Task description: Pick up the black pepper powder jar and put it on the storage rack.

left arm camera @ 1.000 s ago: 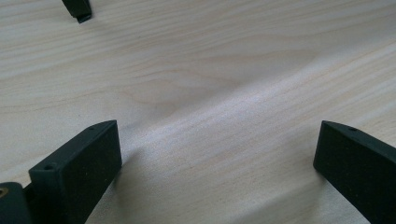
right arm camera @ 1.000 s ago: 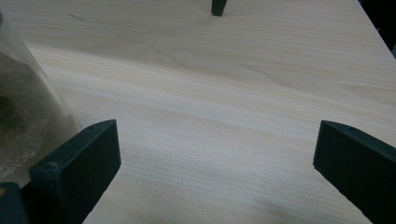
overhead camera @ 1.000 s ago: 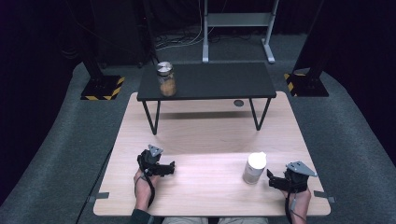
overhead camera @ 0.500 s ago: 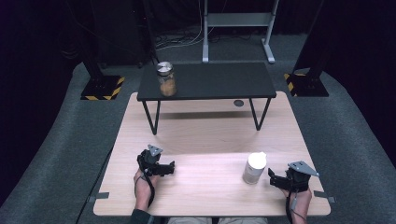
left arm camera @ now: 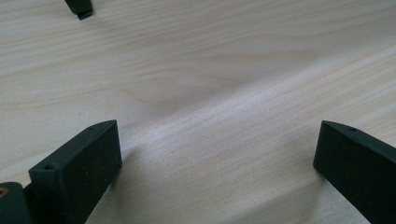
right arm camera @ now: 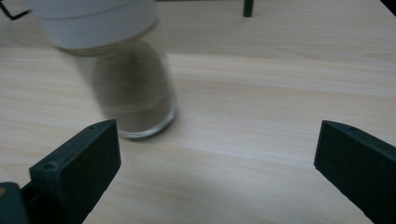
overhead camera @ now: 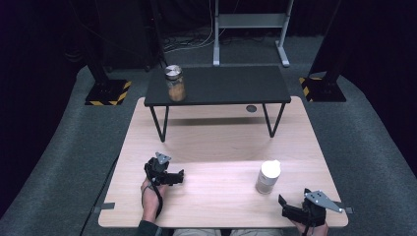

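The white-lidded glass jar (overhead camera: 268, 177) stood upright on the wooden desk (overhead camera: 216, 142), near the right tool (overhead camera: 285, 210) at about its eleven o'clock and untouched, while both that tool and the left tool (overhead camera: 178, 176) lay with jaws spread wide, gripping nothing.

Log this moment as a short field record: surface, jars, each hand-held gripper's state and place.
surface: light wooden table with a low black bench standing on its far half
near jar: white-lidded jar, upright on the table, brownish contents, near the right hand-held gripper
far jar: metal-lidded jar, upright at the bench's left end
left hand-held gripper: open, empty, low over bare wood
right hand-held gripper: open, empty, at the table's near edge, apart from the white-lidded jar
contact: neither gripper touches a jar
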Tool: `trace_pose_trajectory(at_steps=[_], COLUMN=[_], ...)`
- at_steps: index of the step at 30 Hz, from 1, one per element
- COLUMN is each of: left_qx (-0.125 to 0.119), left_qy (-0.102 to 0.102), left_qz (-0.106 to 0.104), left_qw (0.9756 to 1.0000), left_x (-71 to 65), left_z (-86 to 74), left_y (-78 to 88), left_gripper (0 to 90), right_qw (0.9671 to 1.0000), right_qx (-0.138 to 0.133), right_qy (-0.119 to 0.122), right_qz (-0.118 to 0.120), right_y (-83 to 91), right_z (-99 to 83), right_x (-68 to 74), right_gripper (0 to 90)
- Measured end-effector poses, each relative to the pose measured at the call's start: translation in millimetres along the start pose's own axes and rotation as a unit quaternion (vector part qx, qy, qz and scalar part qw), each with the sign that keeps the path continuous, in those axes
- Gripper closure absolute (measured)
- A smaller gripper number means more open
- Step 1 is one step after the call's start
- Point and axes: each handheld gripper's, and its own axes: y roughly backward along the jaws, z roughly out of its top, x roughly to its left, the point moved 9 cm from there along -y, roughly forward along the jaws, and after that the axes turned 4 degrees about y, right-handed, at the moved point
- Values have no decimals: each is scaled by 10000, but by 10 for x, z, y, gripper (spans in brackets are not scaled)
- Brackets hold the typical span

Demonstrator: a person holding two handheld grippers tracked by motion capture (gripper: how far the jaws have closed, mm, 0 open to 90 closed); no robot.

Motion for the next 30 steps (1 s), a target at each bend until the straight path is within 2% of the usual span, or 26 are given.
trace_pose_trajectory(at_steps=[3, 9, 15, 21, 22, 23, 24, 27, 30], left_qx=[6, 7, 4, 8, 8, 8, 8, 13, 9], left_qy=[-9, -18, -4, 1, 1, 1, -2, 8, 21], left_qz=[5, 10, 3, -10, -12, -11, -10, -19, -23], left_qw=[10000, 10000, 10000, 10000, 10000, 10000, 10000, 10000, 10000], left_x=[1, -1, 1, 4, 4, 3, 3, 6, 6], left_z=[1, 1, 0, 1, 1, 1, 1, 2, 2], left_y=[1, 2, 1, 0, -1, 0, 0, -1, -2], left_gripper=[3, 3, 3, 3, 3, 3, 3, 3, 3], right_qw=[9998, 9989, 9979, 9976, 9972, 9971, 9970, 9975, 9972], right_qx=[-73, -90, -106, -240, -316, -388, -394, -446, -477], right_qy=[103, 262, 363, 416, 431, 344, 242, 404, 428], right_qz=[142, 370, 524, 494, 516, 552, 616, 379, 376], right_y=[-5, -138, -303, -484, -505, -531, -564, -570, -571], right_z=[5, 110, 218, 314, 304, 287, 282, 285, 274], right_x=[145, 306, 369, 373, 365, 348, 332, 413, 430], right_gripper=[0, 0, 0, 0, 108, 259, 271, 287, 288])
